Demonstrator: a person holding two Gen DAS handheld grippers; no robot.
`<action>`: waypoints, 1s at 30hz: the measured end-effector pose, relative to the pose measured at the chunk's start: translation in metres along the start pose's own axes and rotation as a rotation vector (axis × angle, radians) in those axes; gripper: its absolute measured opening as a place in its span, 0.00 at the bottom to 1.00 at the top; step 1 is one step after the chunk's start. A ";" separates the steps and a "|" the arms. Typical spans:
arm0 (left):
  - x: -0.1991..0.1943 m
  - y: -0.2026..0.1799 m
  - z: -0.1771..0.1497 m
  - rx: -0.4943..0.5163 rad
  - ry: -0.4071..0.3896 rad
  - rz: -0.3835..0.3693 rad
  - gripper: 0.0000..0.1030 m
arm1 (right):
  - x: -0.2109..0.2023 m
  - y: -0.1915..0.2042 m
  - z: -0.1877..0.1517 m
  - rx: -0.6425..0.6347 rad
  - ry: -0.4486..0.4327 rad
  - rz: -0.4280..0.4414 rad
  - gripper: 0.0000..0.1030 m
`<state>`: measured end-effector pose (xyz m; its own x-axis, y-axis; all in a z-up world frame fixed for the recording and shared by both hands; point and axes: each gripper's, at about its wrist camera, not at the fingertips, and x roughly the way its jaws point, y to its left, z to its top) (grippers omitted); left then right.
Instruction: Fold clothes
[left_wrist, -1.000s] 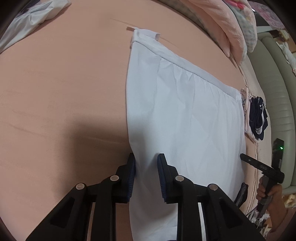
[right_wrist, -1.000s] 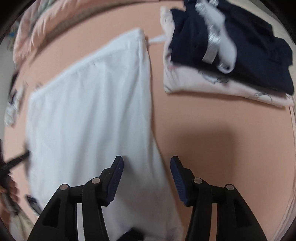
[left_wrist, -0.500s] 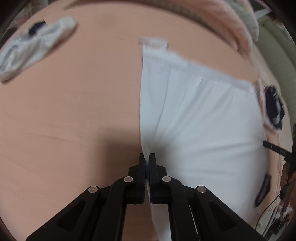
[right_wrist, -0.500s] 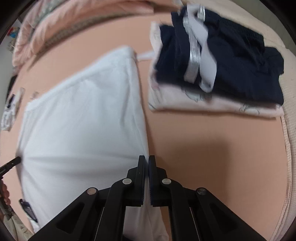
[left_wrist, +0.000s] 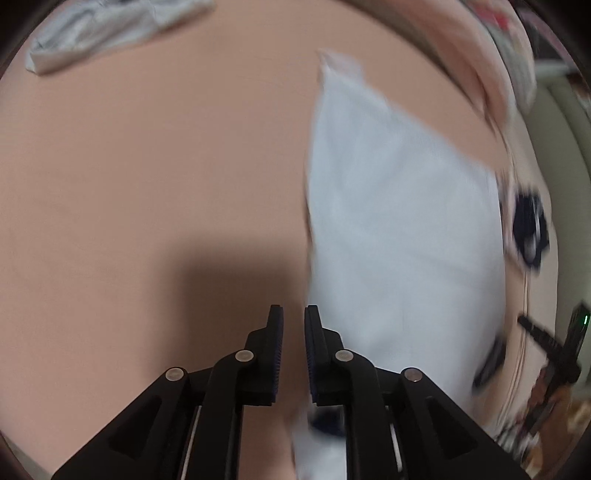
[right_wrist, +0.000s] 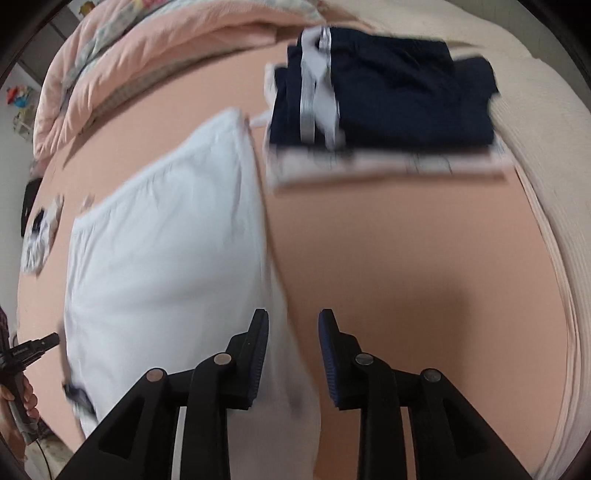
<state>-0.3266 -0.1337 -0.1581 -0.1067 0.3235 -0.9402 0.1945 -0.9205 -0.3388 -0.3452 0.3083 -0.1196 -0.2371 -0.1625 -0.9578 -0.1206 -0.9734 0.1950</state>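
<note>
A white garment (left_wrist: 399, 229) lies spread flat on the pink bed sheet (left_wrist: 147, 184). In the left wrist view my left gripper (left_wrist: 293, 317) hovers just off the garment's left edge. Its jaws are opening, a narrow gap apart, and only shadowed sheet shows between them. In the right wrist view the same garment (right_wrist: 166, 240) fills the left half. My right gripper (right_wrist: 293, 321) hangs over its right edge with its jaws opening. The cloth's edge runs beneath the gap and the pads do not press on it. Both views are blurred.
A folded stack, navy garment (right_wrist: 388, 92) on a pale pink one, sits right of the white garment's far corner. A pink quilt (right_wrist: 147, 48) lies bunched along the back. A crumpled grey-white garment (left_wrist: 110, 29) is far left. The mattress edge (right_wrist: 554, 221) curves along the right.
Half a second ago both grippers were shut on the garment's side edges. Now both have let go with jaws apart and have risen; the left one has shifted left, off the cloth.
</note>
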 end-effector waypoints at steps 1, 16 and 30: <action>0.001 -0.001 -0.009 0.001 0.021 -0.002 0.12 | -0.008 0.002 -0.017 0.002 0.016 0.007 0.27; -0.024 0.001 -0.029 0.156 -0.028 0.048 0.38 | -0.020 0.000 -0.061 -0.057 -0.074 0.064 0.33; -0.040 -0.013 -0.071 0.090 -0.286 0.077 0.39 | -0.046 0.073 -0.176 -0.269 -0.102 0.273 0.33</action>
<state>-0.2560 -0.1192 -0.1189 -0.3673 0.1891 -0.9107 0.1272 -0.9597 -0.2506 -0.1737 0.2167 -0.0980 -0.3218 -0.4174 -0.8498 0.2139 -0.9064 0.3642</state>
